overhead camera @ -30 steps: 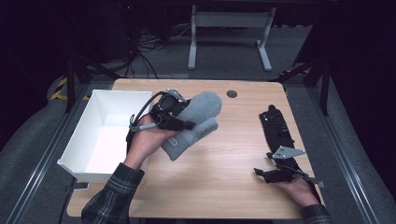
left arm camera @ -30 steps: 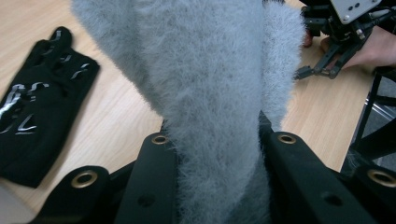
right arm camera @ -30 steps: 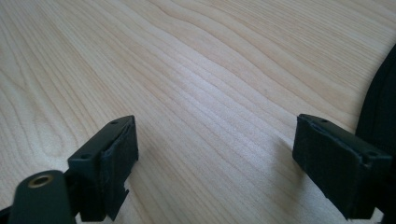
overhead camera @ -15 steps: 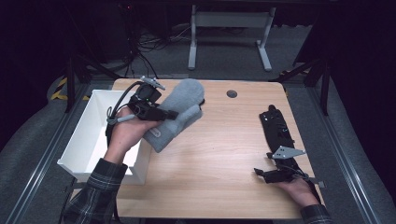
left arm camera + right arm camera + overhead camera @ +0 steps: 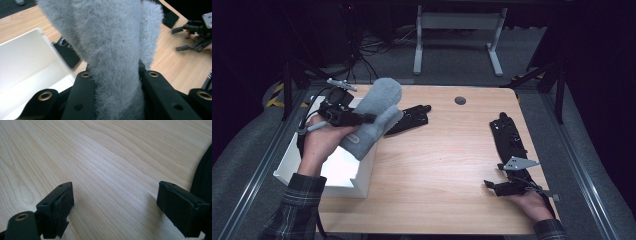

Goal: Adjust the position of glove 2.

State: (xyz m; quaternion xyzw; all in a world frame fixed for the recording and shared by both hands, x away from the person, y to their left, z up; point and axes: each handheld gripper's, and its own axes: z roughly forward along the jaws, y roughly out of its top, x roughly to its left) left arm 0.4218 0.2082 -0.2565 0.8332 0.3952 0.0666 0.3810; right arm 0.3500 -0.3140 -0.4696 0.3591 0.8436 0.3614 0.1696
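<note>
The left gripper [image 5: 343,116] pinches a fluffy grey mitten [image 5: 373,117] between its fingers [image 5: 82,100], holding it above the right edge of the white bin [image 5: 346,172] at the tabletop's [image 5: 447,170] left side. The right gripper [image 5: 512,185] rests at the near right, fingers [image 5: 60,207] spread over bare wood.

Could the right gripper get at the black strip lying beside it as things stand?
Probably yes: the right gripper rests open on the table, and the black strip lies just ahead with nothing between.
</note>
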